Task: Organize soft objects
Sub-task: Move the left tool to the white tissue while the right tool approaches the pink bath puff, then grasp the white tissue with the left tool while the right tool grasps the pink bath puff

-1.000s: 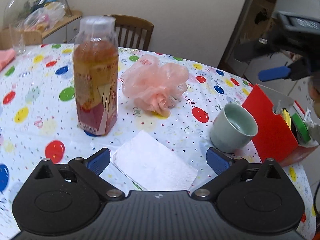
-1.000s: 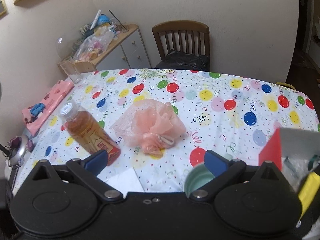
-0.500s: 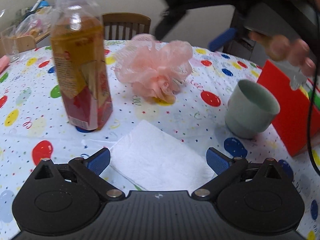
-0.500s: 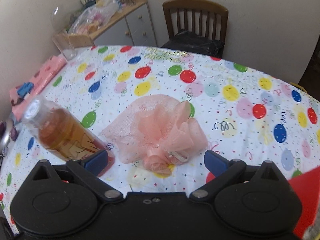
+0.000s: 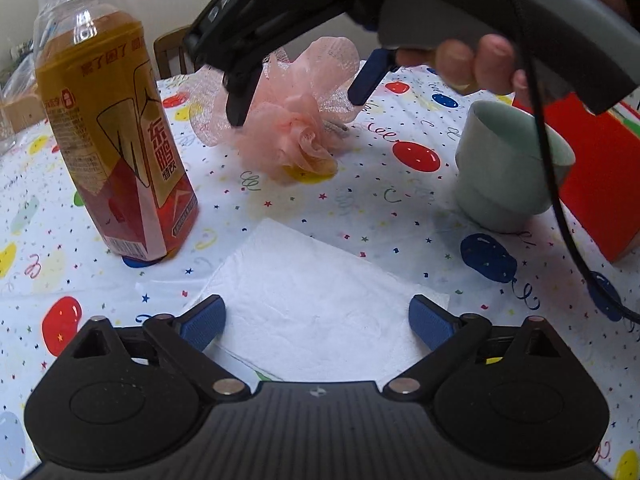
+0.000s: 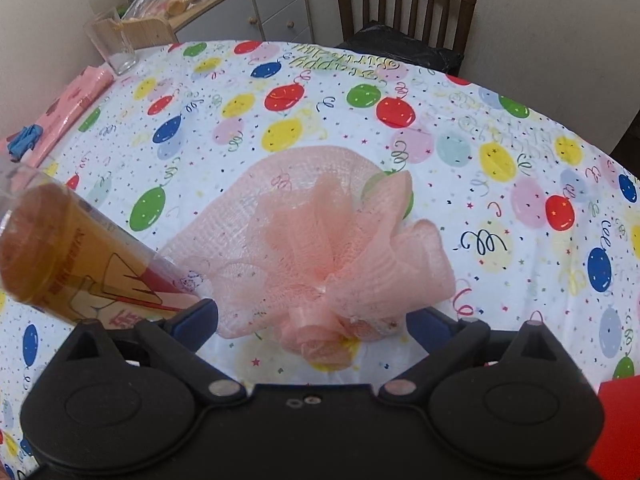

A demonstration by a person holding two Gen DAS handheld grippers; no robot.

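**Both grippers lowered over soft items, neither gripped yet**

Right gripper (image 6: 312,322): fingers spread wide, straddling the pink mesh pouf (image 6: 316,248). The pouf's knotted core sits between the fingers, nearer the right one; the loose netting fans out ahead of the tips. No pad presses on it. Judgement: close on the dense knot, not the outer frills, which would likely slip out. The drink bottle (image 6: 72,264) stands just outside the left finger; keep that finger clear so the bottle is not tipped.

Left gripper (image 5: 316,316): fingers wide and beginning to close, the white folded tissue (image 5: 316,292) lying flat between them, untouched as far as visible. Judgement: a flat sheet needs the tips down at bench level to pinch an edge.

Ahead of the left fingers to the right: pale green cup (image 5: 508,168), then a red box (image 5: 592,184).

Bench (image 6: 440,120): balloon-print cloth, soft and liable to bunch under the fingers. Beyond it, a wooden chair (image 6: 404,4) and a sideboard (image 6: 256,12) against the wall.
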